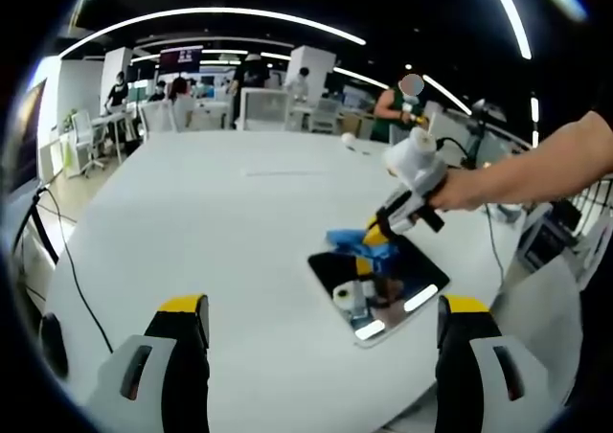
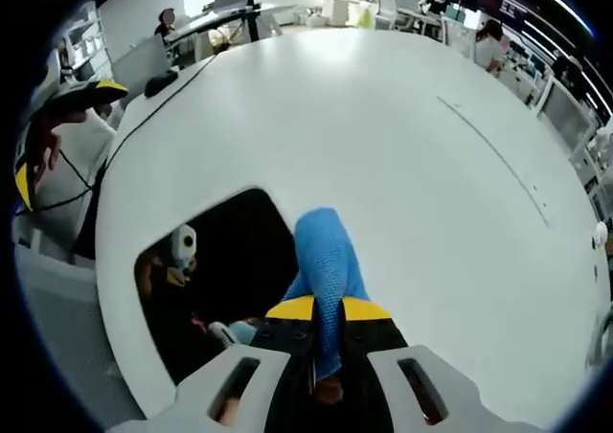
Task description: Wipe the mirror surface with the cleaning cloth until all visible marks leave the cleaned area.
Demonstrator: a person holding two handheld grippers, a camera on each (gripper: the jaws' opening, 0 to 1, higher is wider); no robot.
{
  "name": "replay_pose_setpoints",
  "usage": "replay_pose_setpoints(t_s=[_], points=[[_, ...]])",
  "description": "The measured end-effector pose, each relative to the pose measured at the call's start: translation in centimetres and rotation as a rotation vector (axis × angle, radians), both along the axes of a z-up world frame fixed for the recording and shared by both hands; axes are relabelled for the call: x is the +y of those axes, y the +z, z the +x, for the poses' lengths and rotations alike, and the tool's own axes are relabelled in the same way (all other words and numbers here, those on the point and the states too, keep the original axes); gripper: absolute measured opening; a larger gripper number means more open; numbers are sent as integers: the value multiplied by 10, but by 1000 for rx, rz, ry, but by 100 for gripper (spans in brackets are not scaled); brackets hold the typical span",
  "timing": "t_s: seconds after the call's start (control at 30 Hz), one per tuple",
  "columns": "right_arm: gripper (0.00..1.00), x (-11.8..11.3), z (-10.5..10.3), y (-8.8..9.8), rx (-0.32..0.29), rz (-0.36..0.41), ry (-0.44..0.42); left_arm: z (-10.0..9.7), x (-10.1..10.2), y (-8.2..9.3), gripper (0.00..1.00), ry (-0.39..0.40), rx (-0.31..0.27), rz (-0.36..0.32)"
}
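Reaching in from the right, our right gripper (image 1: 383,230) pinches the blue cloth (image 2: 326,270) against the mirror (image 1: 378,284). Our left gripper (image 1: 321,332) hovers with jaws apart over the white table (image 1: 211,222).

No legible text, label, brand, number or sign is found in either view. In the left gripper view, a dark screen (image 1: 181,57) mounted high at the far end of the room carries a reddish band, but any characters on it are too small and blurred to read. The mirror (image 1: 383,289), the cleaning cloth (image 2: 326,270) and the white table (image 2: 383,117) bear no readable markings.
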State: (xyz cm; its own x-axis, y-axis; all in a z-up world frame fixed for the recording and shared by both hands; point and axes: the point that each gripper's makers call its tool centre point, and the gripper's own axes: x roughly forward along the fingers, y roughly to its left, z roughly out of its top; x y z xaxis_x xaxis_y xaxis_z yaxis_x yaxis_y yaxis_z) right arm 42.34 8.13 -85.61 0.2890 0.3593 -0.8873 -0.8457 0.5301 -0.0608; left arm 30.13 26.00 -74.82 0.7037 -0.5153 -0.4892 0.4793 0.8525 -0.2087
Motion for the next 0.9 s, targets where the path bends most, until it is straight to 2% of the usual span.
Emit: replay_pose_setpoints(t_s=[0.13, 0.7, 0.9], points=[[3, -3, 0, 0, -2, 1, -6, 0, 0, 1, 100, 0, -3, 2], [3, -41, 1, 3, -3, -26, -47, 5, -9, 4, 100, -6, -15, -2], [3, -46, 1, 3, -8, -30, -57, 4, -13, 4, 100, -12, -16, -6]])
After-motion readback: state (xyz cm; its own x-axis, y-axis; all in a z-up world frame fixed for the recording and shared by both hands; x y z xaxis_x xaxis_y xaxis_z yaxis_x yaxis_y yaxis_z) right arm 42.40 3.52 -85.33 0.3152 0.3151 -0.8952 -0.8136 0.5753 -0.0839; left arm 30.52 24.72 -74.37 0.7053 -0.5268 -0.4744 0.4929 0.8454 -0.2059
